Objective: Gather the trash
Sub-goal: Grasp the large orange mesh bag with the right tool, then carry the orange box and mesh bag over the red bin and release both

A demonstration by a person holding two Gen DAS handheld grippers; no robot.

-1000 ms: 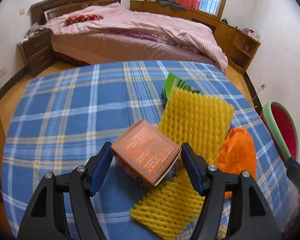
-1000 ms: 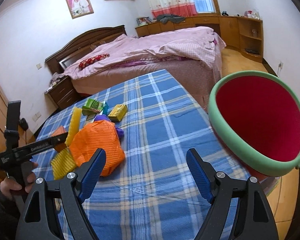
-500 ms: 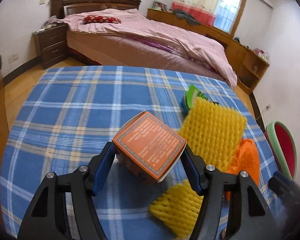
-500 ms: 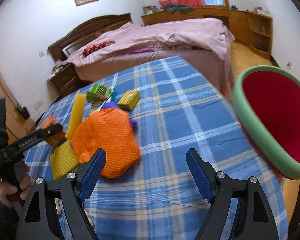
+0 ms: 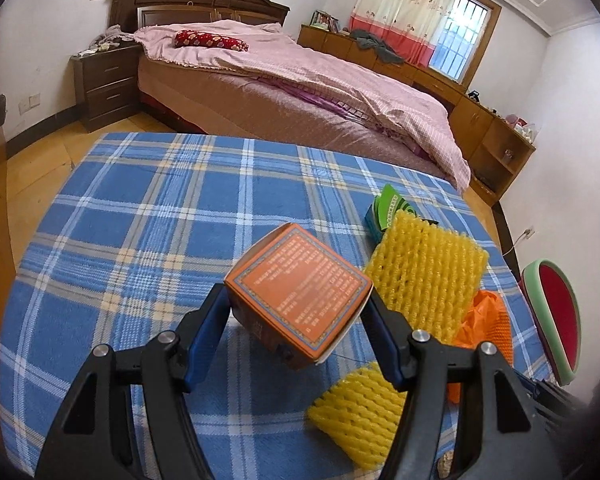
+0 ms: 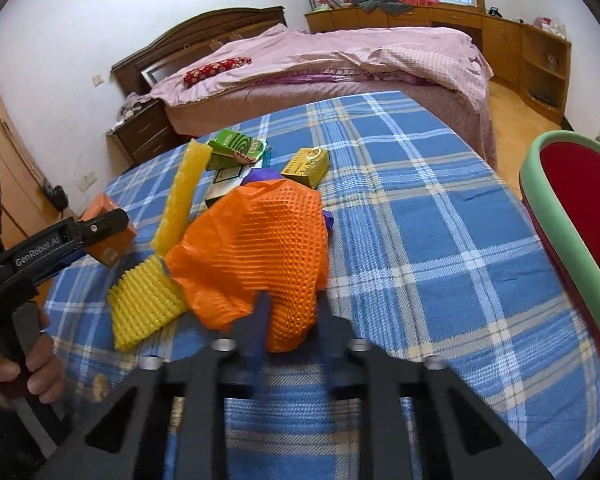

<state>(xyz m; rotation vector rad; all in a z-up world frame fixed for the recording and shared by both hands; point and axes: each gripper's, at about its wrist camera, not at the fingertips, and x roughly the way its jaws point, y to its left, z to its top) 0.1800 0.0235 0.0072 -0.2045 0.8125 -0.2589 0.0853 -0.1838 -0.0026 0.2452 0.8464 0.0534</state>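
Gripper on my left (image 5: 298, 322) squeezed the orange box (image 5: 298, 294) tight between its two blue pads, and the box was tipped up off the table (image 5: 140, 216). My right gripper (image 6: 292, 316) was nearly closed around the near edge of the orange foam net (image 6: 260, 248); its fingers looked blurry, so I could not tell if they really had hold of it. The table wore a big blue checked cloth. A red bin with a green rim (image 6: 572, 216) stood off its right side. The orange net lay in the middle of the pile, with the yellow foam net (image 6: 148, 304) touching its left side. Behind them lay a green packet (image 6: 236, 146) and a small yellow box (image 6: 306, 166).
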